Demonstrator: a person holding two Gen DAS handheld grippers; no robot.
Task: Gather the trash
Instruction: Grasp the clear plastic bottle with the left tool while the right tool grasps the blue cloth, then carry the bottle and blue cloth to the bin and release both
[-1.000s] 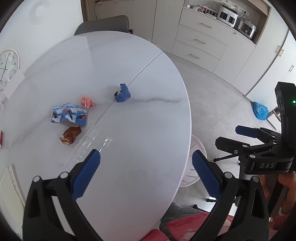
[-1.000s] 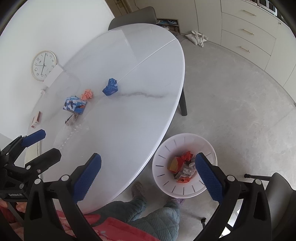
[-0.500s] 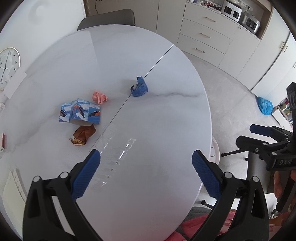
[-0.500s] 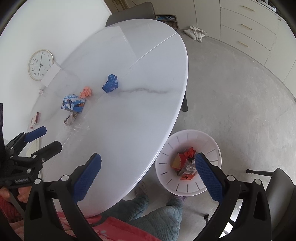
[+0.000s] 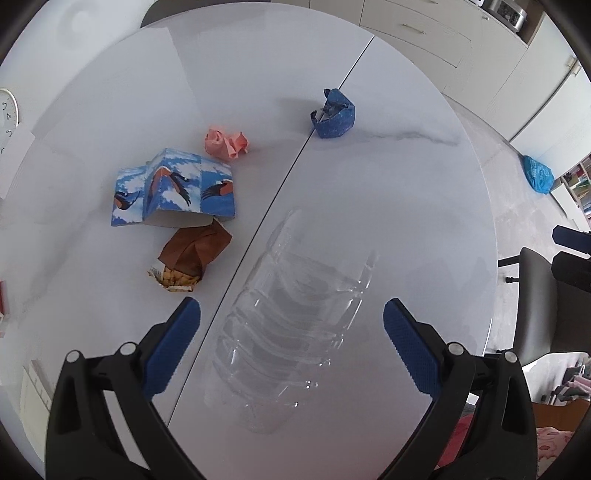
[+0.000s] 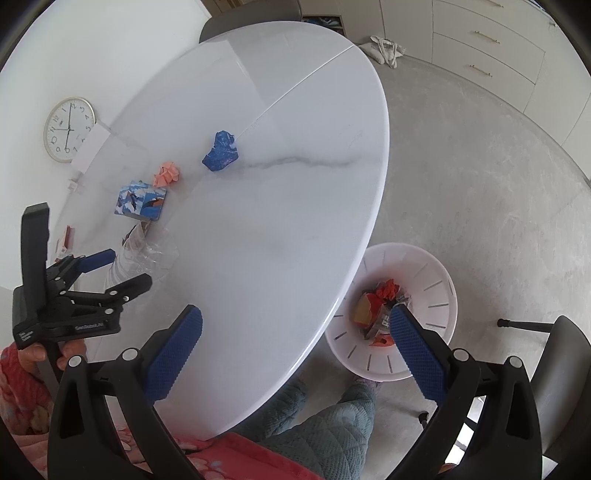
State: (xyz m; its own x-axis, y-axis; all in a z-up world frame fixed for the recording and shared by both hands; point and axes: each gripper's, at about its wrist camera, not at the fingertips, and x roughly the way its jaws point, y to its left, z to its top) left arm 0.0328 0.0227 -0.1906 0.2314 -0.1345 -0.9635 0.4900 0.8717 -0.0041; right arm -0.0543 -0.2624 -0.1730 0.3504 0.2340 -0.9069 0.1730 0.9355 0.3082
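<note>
On the white oval table (image 5: 406, 177) lie a clear plastic tray (image 5: 295, 310), a brown snack wrapper (image 5: 192, 254), a blue bird-print carton (image 5: 173, 188), a pink paper ball (image 5: 225, 142) and a crumpled blue wrapper (image 5: 334, 116). My left gripper (image 5: 291, 325) is open, just above the clear tray, its pads either side of it. It also shows in the right wrist view (image 6: 118, 267). My right gripper (image 6: 295, 328) is open and empty above the table's near edge. A white bin (image 6: 432, 273) with trash stands on the floor.
A wall clock (image 6: 68, 129) leans at the table's far left. Grey chairs stand at the far end (image 6: 251, 18) and right (image 5: 535, 295). Cabinets line the back wall. A blue bag (image 5: 537, 173) lies on the floor.
My left gripper has moved forward and down over the table, closing in on the clear tray. My right gripper has barely shifted.
</note>
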